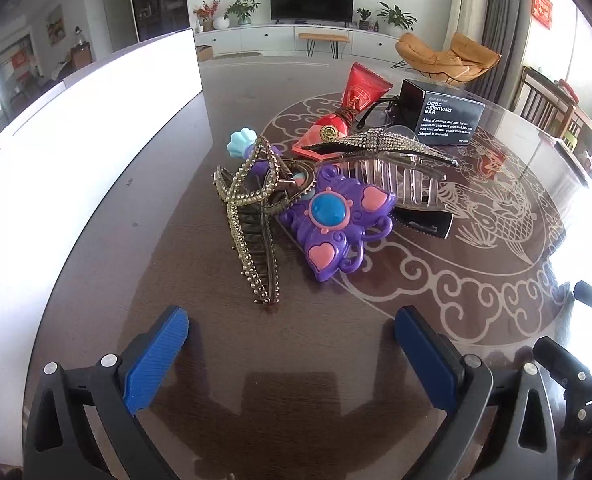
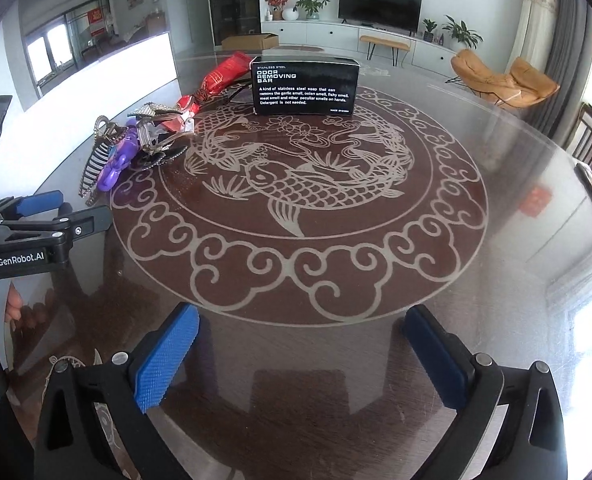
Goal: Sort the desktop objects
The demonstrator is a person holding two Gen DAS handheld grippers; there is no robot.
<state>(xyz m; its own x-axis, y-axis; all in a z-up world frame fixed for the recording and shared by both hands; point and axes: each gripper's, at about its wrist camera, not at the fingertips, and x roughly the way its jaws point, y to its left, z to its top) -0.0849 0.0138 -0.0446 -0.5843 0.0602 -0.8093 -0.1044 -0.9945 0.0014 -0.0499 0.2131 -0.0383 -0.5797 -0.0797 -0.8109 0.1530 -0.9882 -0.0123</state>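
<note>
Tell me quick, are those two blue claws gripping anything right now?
Left gripper: open, holding nothing; the pile of hair clips lies ahead of it.
Right gripper: open, holding nothing, over bare table.

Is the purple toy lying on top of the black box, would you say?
No, the purple toy lies on the table, nearer than the black box.

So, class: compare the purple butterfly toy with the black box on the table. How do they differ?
The purple butterfly toy lies flat in the tangled pile; the black box stands on edge behind it. The toy is curvy, with pink hearts and a blue centre; the box is straight-sided and bears white print. Both rest on the patterned table.
</note>
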